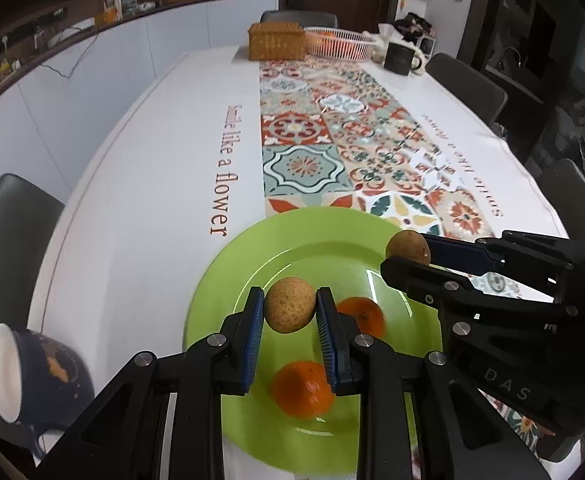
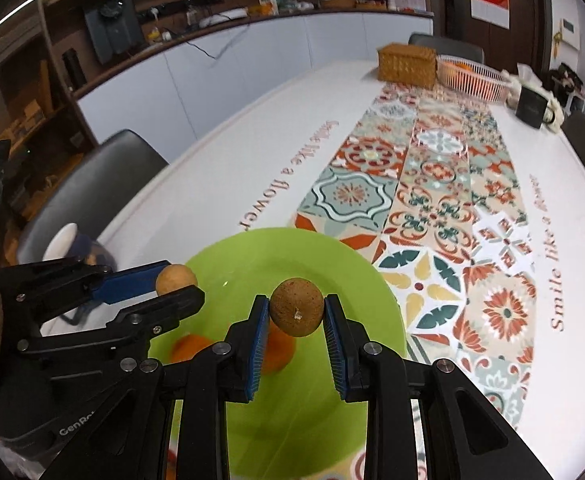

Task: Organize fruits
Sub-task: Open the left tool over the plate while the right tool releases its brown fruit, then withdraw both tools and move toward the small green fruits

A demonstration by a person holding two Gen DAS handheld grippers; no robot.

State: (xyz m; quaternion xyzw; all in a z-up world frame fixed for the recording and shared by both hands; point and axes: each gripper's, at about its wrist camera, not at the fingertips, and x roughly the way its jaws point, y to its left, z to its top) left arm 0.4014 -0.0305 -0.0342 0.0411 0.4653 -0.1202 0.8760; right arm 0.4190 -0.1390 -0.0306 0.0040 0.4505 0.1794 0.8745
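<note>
Left tool (image 1: 290,312) clamps rough tan round fruit (image 1: 290,310); right tool (image 2: 296,308) clamps second speckled tan round fruit (image 2: 296,306). Both above glossy green plate (image 1: 220,280) holding two oranges (image 1: 303,389). Bench: white cloth, patterned tile runner (image 1: 312,136).

Right gripper (image 2: 296,310) fingers (image 2: 258,344) clamped on a brown round fruit (image 2: 296,307) above the green plate (image 2: 332,264).

A white tabletop (image 1: 152,152) carries a colourful tile-patterned runner (image 1: 332,136) down its middle. At the far end stand a woven wicker box (image 1: 276,42) and a dark green mug (image 1: 400,58). Near the left edge, a navy mug with a white inside (image 1: 32,376). Dark chairs (image 2: 92,184) ring the table.
</note>
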